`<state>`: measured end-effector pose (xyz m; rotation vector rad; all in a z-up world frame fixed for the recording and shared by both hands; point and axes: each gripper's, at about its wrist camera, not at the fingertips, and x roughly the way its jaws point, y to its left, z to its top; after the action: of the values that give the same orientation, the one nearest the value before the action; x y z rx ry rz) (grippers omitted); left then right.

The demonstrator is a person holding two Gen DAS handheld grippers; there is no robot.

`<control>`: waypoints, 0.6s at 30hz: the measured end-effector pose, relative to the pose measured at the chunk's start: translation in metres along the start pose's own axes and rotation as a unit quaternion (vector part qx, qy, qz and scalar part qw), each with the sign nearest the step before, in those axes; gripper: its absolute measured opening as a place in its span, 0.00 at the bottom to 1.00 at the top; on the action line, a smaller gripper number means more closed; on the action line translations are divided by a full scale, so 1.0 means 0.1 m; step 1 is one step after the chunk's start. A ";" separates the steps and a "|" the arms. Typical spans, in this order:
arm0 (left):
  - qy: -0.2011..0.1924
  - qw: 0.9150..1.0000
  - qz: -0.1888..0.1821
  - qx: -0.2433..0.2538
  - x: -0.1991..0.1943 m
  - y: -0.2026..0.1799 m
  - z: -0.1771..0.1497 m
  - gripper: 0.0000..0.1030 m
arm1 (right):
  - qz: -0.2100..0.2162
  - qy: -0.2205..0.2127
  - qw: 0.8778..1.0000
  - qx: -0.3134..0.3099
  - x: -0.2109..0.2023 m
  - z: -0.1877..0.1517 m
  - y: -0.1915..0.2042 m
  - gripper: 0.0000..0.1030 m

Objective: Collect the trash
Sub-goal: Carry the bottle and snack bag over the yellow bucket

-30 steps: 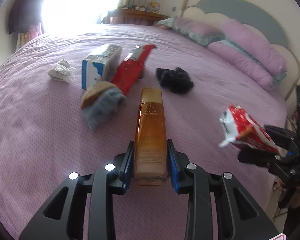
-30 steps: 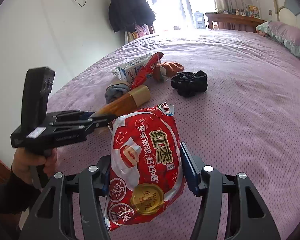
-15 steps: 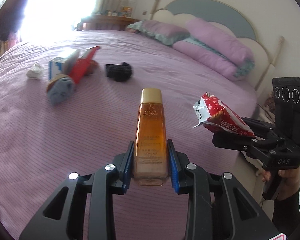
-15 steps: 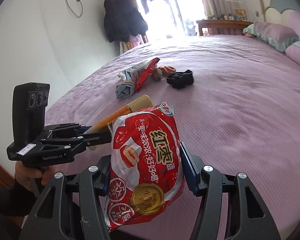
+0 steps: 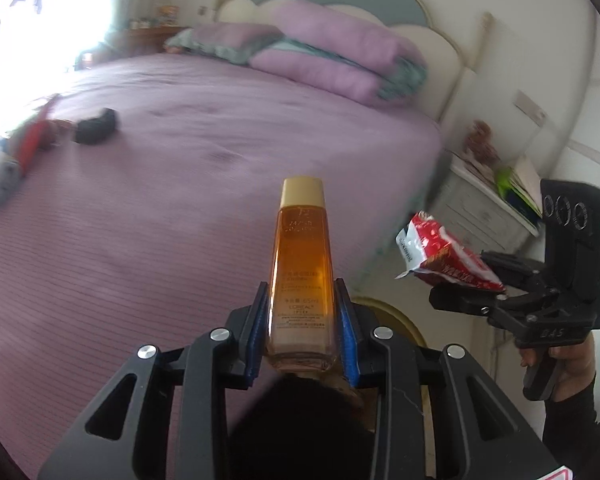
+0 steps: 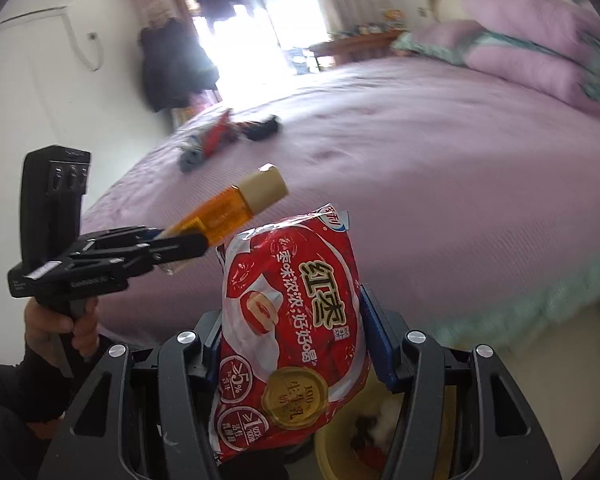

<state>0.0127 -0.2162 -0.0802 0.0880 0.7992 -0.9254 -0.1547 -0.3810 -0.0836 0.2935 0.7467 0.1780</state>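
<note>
Left wrist view: left gripper [image 5: 302, 334] clamped on the amber bottle [image 5: 301, 276], blue fingers [image 5: 257, 330] pressed to both sides, bottle off the bed [image 5: 172, 184].
Same view, right side: right gripper [image 5: 470, 294] pinching the red snack bag [image 5: 440, 254], beside the bed edge.
Shown only here: yellow rim [image 5: 396, 312] under the fingers, probably the bin; nightstand [image 5: 480, 208] beyond.
Right wrist view: red snack bag [image 6: 292, 324] nipped between the fingers, held upright; amber bottle [image 6: 236, 206] in the left gripper [image 6: 176, 246], tilted.
Shown only here: yellow bin [image 6: 336, 446] below with scraps inside; coat [image 6: 172, 68] on the wall.
Step in hand: carry to bin. Best centred above the rim before release, 1 item at a time, bottle lowered.
Left on bed: black cloth [image 5: 96, 128], red wrapper [image 5: 30, 144].
</note>
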 end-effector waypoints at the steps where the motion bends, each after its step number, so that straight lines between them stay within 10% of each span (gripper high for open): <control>1: 0.006 1.000 -0.007 0.005 0.04 -0.07 -0.04 0.31 | -0.004 0.004 1.000 0.015 -0.01 -0.10 -0.07 0.54; 11: 0.075 0.995 -0.048 0.039 0.54 -0.52 -0.41 0.31 | -0.058 0.086 0.987 0.125 0.28 -1.09 -0.69 0.54; 18: 0.101 0.993 -0.048 0.046 0.74 -0.60 -0.47 0.31 | -0.093 0.111 0.980 0.133 0.46 -1.20 -0.82 0.78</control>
<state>-0.0334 -0.2851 -0.1467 0.2284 0.9554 -1.0550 -0.1997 -0.4230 -0.2233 0.4608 1.0167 -0.0691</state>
